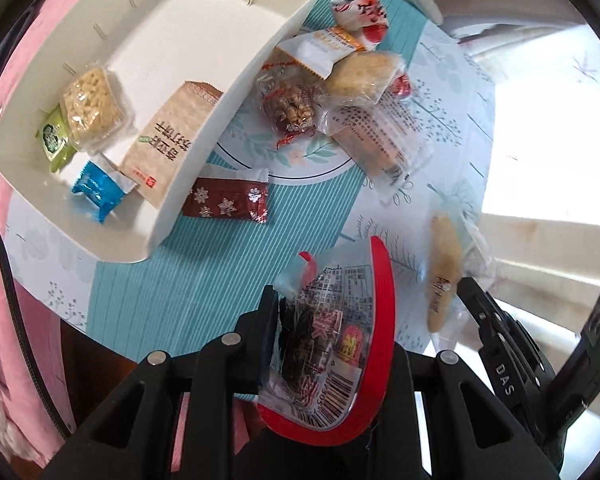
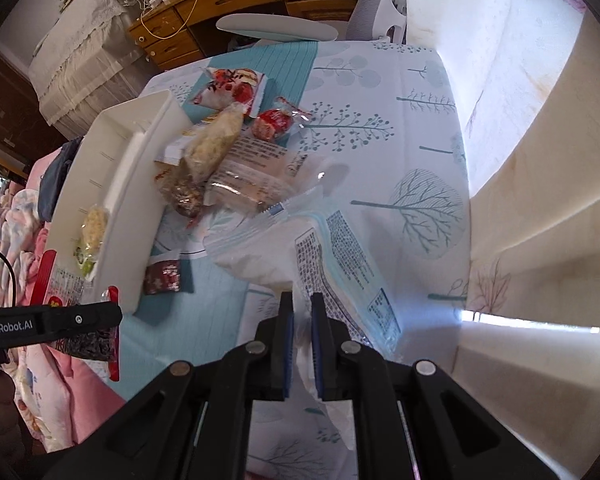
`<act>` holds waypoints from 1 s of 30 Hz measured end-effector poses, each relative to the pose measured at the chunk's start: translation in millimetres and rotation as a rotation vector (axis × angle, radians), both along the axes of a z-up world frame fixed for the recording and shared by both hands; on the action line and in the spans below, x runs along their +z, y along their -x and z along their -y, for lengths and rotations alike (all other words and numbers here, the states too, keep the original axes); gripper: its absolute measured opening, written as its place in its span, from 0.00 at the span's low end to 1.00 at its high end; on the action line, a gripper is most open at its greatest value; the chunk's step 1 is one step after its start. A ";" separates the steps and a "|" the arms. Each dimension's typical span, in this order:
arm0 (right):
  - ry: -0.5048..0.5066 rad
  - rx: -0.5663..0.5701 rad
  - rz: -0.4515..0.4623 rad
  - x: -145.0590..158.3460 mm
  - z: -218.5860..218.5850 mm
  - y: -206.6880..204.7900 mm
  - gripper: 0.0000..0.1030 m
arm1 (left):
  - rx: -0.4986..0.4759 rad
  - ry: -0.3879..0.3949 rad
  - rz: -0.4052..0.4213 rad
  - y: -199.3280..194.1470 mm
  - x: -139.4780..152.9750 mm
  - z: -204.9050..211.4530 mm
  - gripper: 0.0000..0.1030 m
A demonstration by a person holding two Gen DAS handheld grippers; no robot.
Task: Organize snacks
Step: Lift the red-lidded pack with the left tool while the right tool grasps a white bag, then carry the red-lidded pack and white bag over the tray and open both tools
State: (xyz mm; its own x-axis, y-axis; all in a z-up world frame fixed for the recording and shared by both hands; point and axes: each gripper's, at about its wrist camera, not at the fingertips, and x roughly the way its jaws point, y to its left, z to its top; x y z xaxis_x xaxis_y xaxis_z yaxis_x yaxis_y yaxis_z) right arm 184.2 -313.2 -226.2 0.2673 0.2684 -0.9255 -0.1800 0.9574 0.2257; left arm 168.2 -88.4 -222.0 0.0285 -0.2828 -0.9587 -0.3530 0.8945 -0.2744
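My left gripper (image 1: 332,320) is shut on a red-edged clear snack packet (image 1: 332,344), held above the table's near edge; it also shows in the right wrist view (image 2: 80,320). My right gripper (image 2: 302,312) is shut on a clear packet holding a pale rice cracker (image 2: 320,256); the cracker shows in the left wrist view (image 1: 444,272). A white tray (image 1: 172,36) at the left holds several snacks: a puffed-rice bar (image 1: 94,106), a beige packet (image 1: 172,140), a blue one (image 1: 98,190), a green one (image 1: 54,138). A pile of snacks (image 1: 340,96) lies beside it.
A brown snowflake packet (image 1: 228,200) lies by the tray's near corner. The tablecloth (image 2: 400,128) is white and teal with tree prints. A pink blanket (image 1: 4,240) is at left, a white chair (image 2: 276,26) and wooden desk (image 2: 228,4) behind, a pale wall (image 2: 540,160) at right.
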 end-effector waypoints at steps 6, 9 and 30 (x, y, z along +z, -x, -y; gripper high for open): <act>-0.063 -0.008 0.007 17.9 -25.2 18.3 0.07 | -0.067 0.008 0.031 20.1 36.6 -19.4 0.22; -0.114 -0.010 0.002 29.1 -40.0 26.8 0.07 | -0.100 -0.001 0.033 25.7 47.8 -31.6 0.22; -0.253 0.066 0.095 103.6 -177.8 51.8 0.07 | -0.136 -0.096 0.197 32.0 107.6 -153.4 0.22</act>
